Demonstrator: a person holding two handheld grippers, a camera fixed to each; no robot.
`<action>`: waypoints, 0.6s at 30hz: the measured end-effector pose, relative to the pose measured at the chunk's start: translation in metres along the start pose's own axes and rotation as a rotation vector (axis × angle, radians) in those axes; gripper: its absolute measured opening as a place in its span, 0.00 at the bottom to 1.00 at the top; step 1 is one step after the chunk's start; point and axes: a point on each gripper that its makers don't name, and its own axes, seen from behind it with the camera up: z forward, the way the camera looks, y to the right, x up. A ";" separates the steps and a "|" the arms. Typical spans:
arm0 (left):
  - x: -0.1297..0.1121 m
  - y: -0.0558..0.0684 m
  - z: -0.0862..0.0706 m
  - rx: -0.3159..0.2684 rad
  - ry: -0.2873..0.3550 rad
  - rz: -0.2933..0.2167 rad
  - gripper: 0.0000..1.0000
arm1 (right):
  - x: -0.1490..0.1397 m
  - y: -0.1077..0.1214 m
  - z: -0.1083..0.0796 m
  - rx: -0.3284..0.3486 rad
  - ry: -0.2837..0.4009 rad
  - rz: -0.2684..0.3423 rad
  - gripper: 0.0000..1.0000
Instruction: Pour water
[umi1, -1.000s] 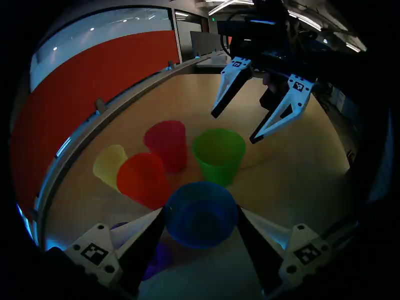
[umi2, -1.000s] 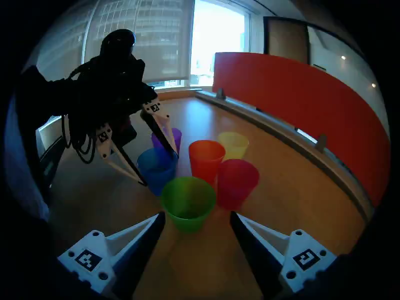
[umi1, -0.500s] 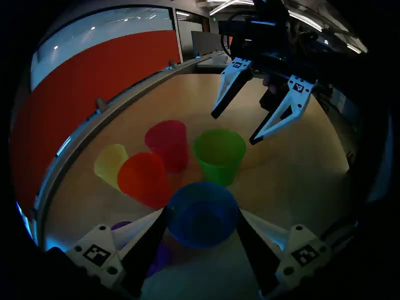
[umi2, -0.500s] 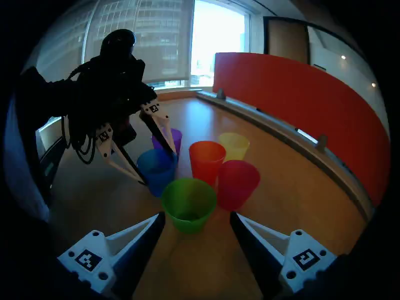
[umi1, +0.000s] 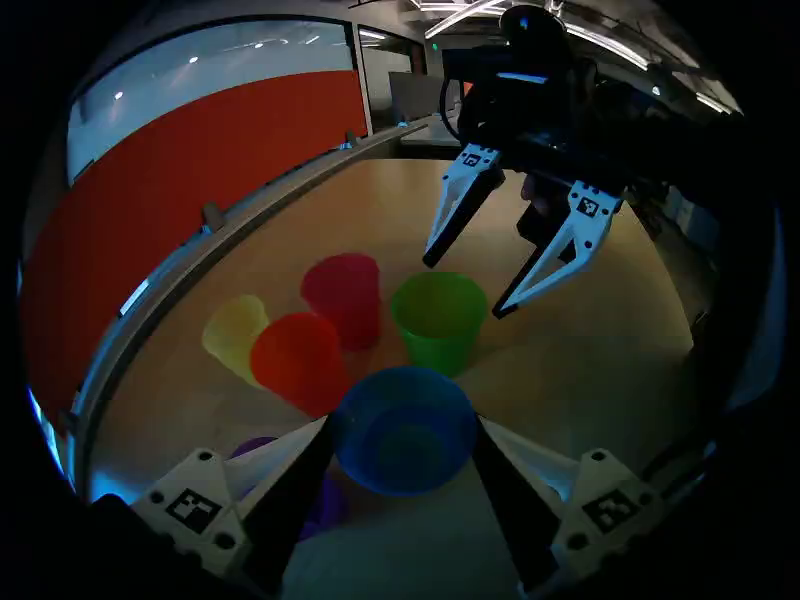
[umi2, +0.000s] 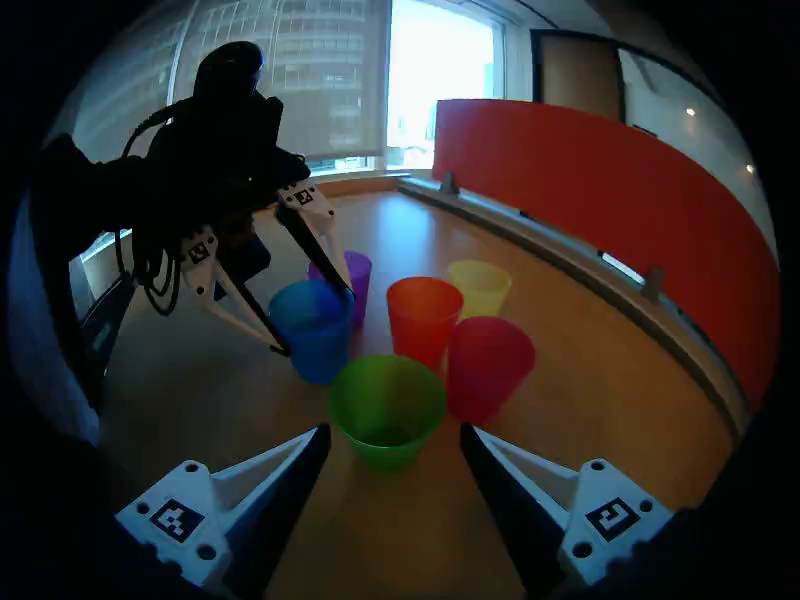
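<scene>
Six cups (umi2: 487, 365) stand at frame centre; left gripper (umi1: 402, 425) clamps the blue cup (umi2: 312, 325), right gripper (umi2: 393, 430) is wide open, holding nothing.

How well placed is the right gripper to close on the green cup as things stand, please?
Probably yes: the green cup stands just ahead of the open right gripper, centred in its gap, with nothing in between. The left gripper, shut on the blue cup, is off to one side.
</scene>
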 end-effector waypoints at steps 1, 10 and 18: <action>0.000 -0.001 -0.002 0.003 0.004 -0.003 0.90 | 0.000 0.000 0.002 0.001 -0.001 -0.001 1.00; 0.005 -0.002 -0.017 0.018 0.039 -0.033 0.90 | -0.001 -0.002 0.018 0.010 0.001 -0.009 1.00; 0.006 0.000 -0.030 0.027 0.059 -0.056 0.90 | -0.001 -0.002 0.032 0.011 0.001 -0.022 1.00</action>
